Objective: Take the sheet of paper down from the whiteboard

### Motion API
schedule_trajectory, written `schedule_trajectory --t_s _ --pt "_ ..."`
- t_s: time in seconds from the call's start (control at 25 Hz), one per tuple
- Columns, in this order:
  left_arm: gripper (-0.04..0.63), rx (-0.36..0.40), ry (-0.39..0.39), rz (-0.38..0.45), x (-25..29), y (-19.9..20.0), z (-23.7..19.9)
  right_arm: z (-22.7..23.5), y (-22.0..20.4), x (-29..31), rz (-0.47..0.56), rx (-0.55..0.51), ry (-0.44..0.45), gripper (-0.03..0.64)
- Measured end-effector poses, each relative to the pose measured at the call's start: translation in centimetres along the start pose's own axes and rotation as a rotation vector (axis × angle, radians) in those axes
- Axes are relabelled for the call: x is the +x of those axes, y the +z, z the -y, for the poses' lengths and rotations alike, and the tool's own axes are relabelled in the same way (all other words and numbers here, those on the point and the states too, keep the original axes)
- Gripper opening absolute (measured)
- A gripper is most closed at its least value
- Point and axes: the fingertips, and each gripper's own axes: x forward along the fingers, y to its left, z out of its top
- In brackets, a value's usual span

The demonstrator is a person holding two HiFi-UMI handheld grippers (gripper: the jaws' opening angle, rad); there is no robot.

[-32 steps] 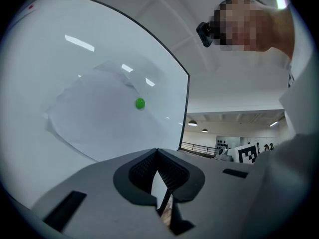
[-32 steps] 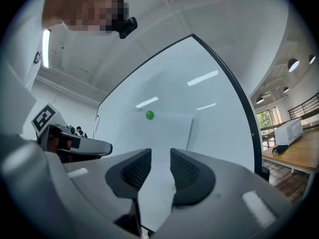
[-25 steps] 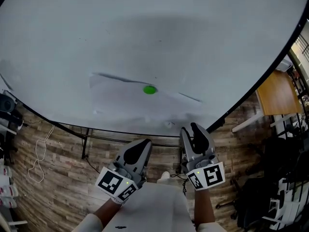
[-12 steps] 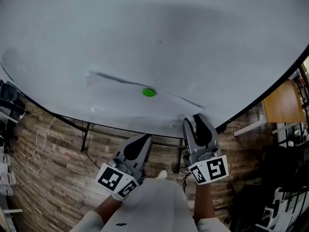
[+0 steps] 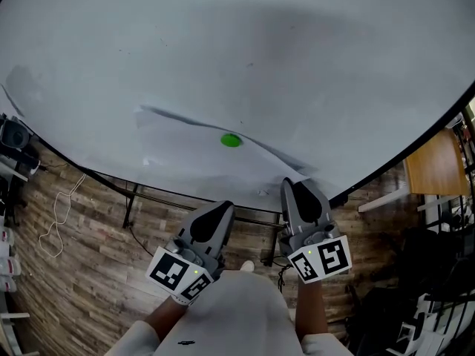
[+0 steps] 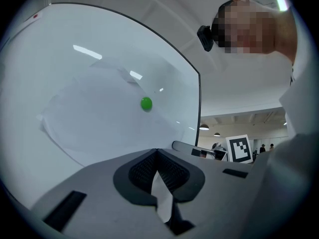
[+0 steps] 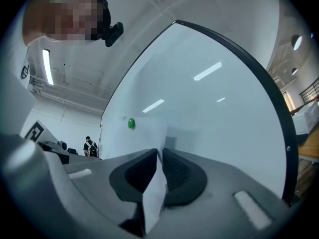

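Note:
A white sheet of paper (image 5: pixel 197 158) hangs on the whiteboard (image 5: pixel 223 50), pinned by a green round magnet (image 5: pixel 231 140). My left gripper (image 5: pixel 217 209) is shut on the sheet's bottom edge; a strip of the paper (image 6: pixel 162 193) shows pinched between its pads (image 6: pixel 142 171). My right gripper (image 5: pixel 297 187) is at the sheet's lower right corner. Its jaws are closing with the paper corner (image 7: pixel 154 188) between them, and a thin gap still shows at the pads. In the right gripper view the magnet (image 7: pixel 131 124) sits further along the sheet.
Below the board are its black frame legs (image 5: pixel 132 213) and a wood-plank floor (image 5: pixel 82 273) with a white cable (image 5: pixel 59 228). A wooden table (image 5: pixel 438 162) stands at the right, dark equipment (image 5: pixel 15 143) at the left. A person's light clothing (image 5: pixel 230 317) fills the bottom.
My right gripper has moved up to the sheet's lower right corner and its jaws have narrowed around it. The left gripper has stayed shut on the bottom edge.

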Motion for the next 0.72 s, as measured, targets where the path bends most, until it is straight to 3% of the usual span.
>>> schedule_trajectory --t_s 0.12,0.52,0.72 --pt "0.006 0.006 0.001 0.001 -0.1 0.0 0.2 -0.4 0.4 -0.4 0.007 -0.014 -0.001 0.018" --pt "0.008 0.063 0.012 0.019 -1.2 0.5 1.6 -2.5 1.2 -1.9 0.011 -0.073 0.004 0.011" --pt "0.008 0.058 -0.017 -0.001 -1.5 0.2 2.4 -3.3 1.6 -2.3 0.008 -0.05 0.015 0.011"
